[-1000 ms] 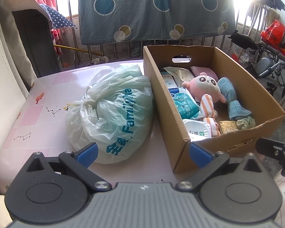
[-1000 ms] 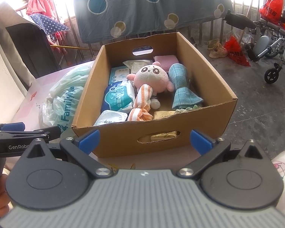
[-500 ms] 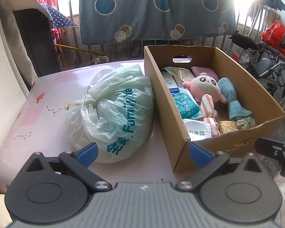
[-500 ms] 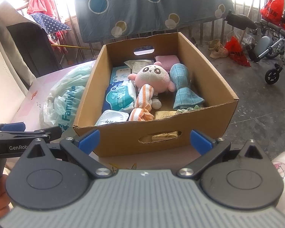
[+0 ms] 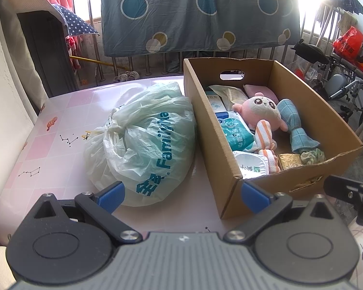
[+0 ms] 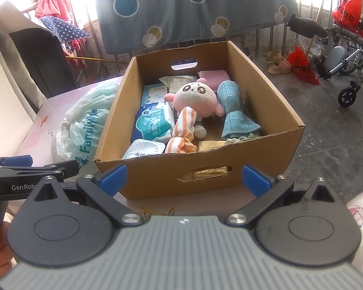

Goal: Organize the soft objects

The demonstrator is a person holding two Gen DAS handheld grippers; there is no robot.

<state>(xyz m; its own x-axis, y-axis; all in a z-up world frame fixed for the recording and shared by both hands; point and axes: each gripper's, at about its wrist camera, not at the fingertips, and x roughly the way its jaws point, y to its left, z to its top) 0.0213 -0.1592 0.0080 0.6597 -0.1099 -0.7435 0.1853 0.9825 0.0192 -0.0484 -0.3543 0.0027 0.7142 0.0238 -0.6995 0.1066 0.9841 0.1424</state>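
Observation:
A cardboard box [image 5: 205,125] [image 6: 266,152] stands on the pink table. It holds a pink plush toy [image 5: 259,111] [image 6: 196,96], a blue checked cloth [image 5: 295,125] [image 6: 232,111], an orange striped cloth [image 5: 265,133] [image 6: 184,130], wet-wipe packs [image 5: 237,133] [image 6: 155,123] and a pink pad [image 6: 213,75]. A tied pale green plastic bag [image 5: 145,140] [image 6: 84,123] lies left of the box. My left gripper [image 5: 181,194] is open and empty, in front of the bag and the box corner. My right gripper [image 6: 184,178] is open and empty, in front of the box's near wall.
The pink table [image 5: 55,130] reaches a white wall on the left. A spotted blue sheet [image 5: 196,14] hangs on railings behind. A wheelchair [image 6: 346,58] and red bags [image 6: 302,65] stand on the floor to the right. The left gripper shows in the right wrist view [image 6: 31,169].
The right gripper has drifted slightly, so the box sits a little farther and higher in its view. The left view is nearly unchanged.

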